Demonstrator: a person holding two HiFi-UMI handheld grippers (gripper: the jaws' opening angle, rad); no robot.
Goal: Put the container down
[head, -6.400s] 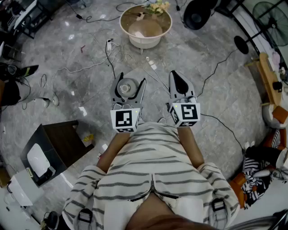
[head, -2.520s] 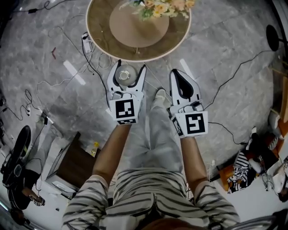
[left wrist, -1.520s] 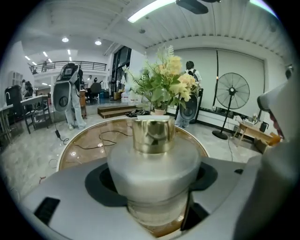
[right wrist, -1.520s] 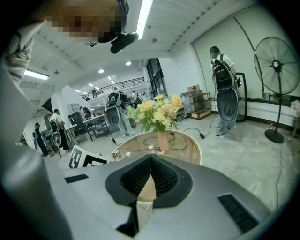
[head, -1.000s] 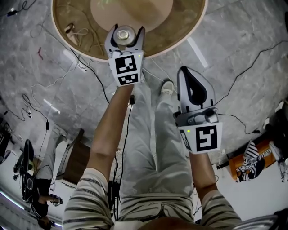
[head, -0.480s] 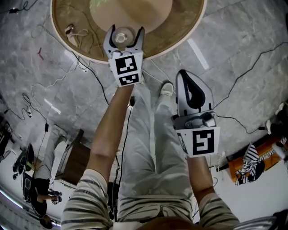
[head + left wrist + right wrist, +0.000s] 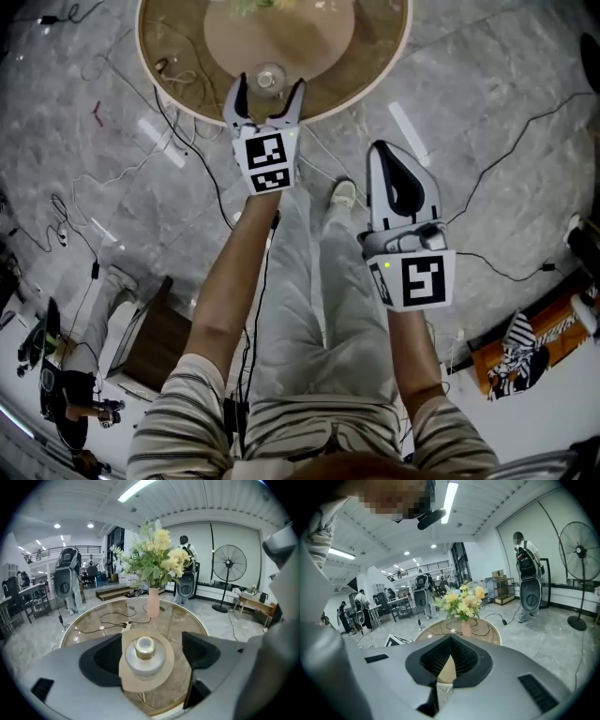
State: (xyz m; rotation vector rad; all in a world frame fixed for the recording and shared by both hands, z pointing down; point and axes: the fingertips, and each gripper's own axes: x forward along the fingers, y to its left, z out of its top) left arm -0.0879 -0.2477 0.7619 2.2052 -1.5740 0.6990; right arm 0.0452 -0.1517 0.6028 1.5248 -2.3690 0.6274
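The container (image 7: 269, 78) now stands on the round glass tabletop (image 7: 375, 84), close to the edge nearest the person. A couple of seconds ago it hung in the left gripper (image 7: 266, 94) over the floor, short of the table. That gripper's jaws are opening and stand wider than half a second ago. The container is between them with a gap on each side, and neither pad touches it.

In the left gripper view the container (image 7: 145, 656) sits upright, its gold-rimmed neck up. Beyond it, toward the middle of the tabletop (image 7: 89, 625), are a vase (image 7: 153, 603) of flowers and a loose cable (image 7: 112, 618).

The right gripper (image 7: 392, 155) stays off the table, over the floor beside the person's leg, much as before. Its jaws are closed tip to tip (image 7: 451, 637) with nothing between them.
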